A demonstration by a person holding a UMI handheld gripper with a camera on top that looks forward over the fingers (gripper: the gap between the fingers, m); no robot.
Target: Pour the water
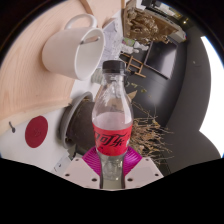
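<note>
Gripper (112,168) clamped on upright bottle (112,115), white mug (72,48) beyond

A bottle (111,115) stands upright between the fingers of my claw (111,165), its base down between the pads (97,157) and its cap toward the top of my view. Whether both fingers press it I cannot tell. Beyond it and to the left a mug (72,48) lies tilted on the worktop (40,25), its handle toward the bottle. Just left of the bottle sits a round dish (76,125), and further left a disc (36,131) on a flat box (25,140). To the right of the bottle, a tangle of twigs (150,130). Behind, to the right, a cluttered heap (160,25).
</note>
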